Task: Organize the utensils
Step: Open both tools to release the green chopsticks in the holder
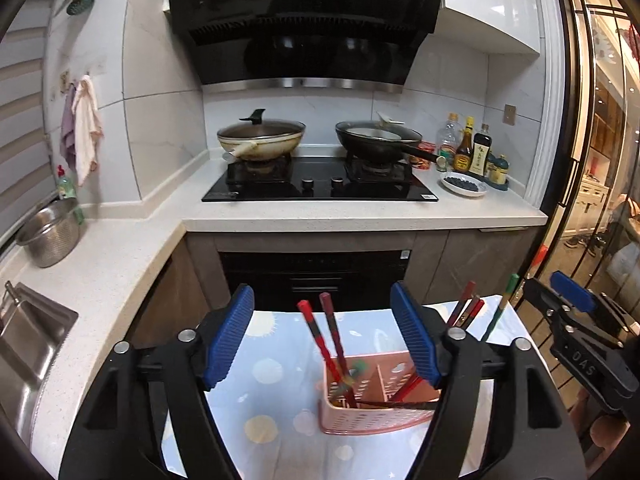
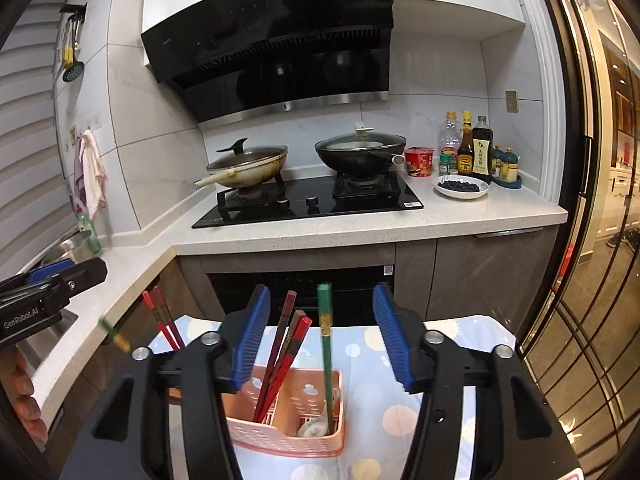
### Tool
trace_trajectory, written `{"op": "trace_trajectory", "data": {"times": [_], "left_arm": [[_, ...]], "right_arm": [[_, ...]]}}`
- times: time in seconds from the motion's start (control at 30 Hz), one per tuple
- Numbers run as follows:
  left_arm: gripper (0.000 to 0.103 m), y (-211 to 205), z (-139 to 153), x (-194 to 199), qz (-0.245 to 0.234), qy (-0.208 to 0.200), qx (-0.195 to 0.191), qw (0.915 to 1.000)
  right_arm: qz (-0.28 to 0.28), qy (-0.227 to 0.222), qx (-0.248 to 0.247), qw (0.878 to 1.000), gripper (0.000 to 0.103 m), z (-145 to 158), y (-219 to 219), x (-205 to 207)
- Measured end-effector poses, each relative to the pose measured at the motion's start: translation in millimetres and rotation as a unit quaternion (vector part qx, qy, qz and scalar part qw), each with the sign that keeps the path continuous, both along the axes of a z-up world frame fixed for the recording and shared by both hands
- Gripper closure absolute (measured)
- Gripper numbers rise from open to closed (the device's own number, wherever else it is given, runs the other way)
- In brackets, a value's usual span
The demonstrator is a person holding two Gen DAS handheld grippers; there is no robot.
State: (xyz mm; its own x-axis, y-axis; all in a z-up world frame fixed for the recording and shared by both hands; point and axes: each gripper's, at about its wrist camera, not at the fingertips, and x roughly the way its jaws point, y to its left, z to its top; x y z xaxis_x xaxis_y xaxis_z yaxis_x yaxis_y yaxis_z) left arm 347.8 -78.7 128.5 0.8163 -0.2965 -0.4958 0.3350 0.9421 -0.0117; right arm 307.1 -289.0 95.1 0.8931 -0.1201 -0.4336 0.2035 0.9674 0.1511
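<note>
A pink perforated utensil holder (image 1: 372, 408) (image 2: 288, 416) with compartments stands on a small table with a blue dotted cloth (image 1: 272, 364) (image 2: 368, 396). Red chopsticks (image 1: 328, 344) (image 2: 286, 352) lean in it. A green chopstick (image 2: 326, 344) (image 1: 500, 308) stands in its right compartment above a ceramic spoon (image 2: 316, 426). My left gripper (image 1: 322, 340) is open and empty above the holder. My right gripper (image 2: 320, 340) is open and empty over the holder; it also shows at the right in the left wrist view (image 1: 576, 312).
A white counter (image 1: 360, 212) holds a gas hob (image 1: 320, 184) with two lidded pans, sauce bottles (image 1: 468, 148) and a plate of blueberries (image 2: 460, 186). A steel sink (image 1: 28, 340) and colander (image 1: 50, 232) are at the left. A glass door (image 1: 600, 160) is at the right.
</note>
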Motion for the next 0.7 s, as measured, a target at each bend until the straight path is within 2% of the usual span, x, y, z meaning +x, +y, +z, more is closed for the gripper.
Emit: {"op": "trace_trajectory", "data": {"times": [0.17, 0.27, 0.37, 0.7], "left_arm": [[0.032, 6, -3, -9, 0.011, -0.001, 0.01, 0.9999], [0.025, 8, -5, -19, 0.01, -0.004, 0.015, 0.9998], [0.022, 8, -6, -30, 0.008, -0.007, 0.02, 0.9997], [0.019, 11, -14, -61, 0.001, -0.001, 0.025, 0.9997]], "right_arm": [[0.005, 0.001, 0.005, 1.0, 0.047, 0, 1, -14], [0.006, 0.001, 0.003, 1.0, 0.046, -2, 5, -25], [0.007, 0.003, -0.004, 1.0, 0.044, -3, 10, -35], [0.005, 0.016, -0.018, 1.0, 0.042, -9, 21, -73]]}}
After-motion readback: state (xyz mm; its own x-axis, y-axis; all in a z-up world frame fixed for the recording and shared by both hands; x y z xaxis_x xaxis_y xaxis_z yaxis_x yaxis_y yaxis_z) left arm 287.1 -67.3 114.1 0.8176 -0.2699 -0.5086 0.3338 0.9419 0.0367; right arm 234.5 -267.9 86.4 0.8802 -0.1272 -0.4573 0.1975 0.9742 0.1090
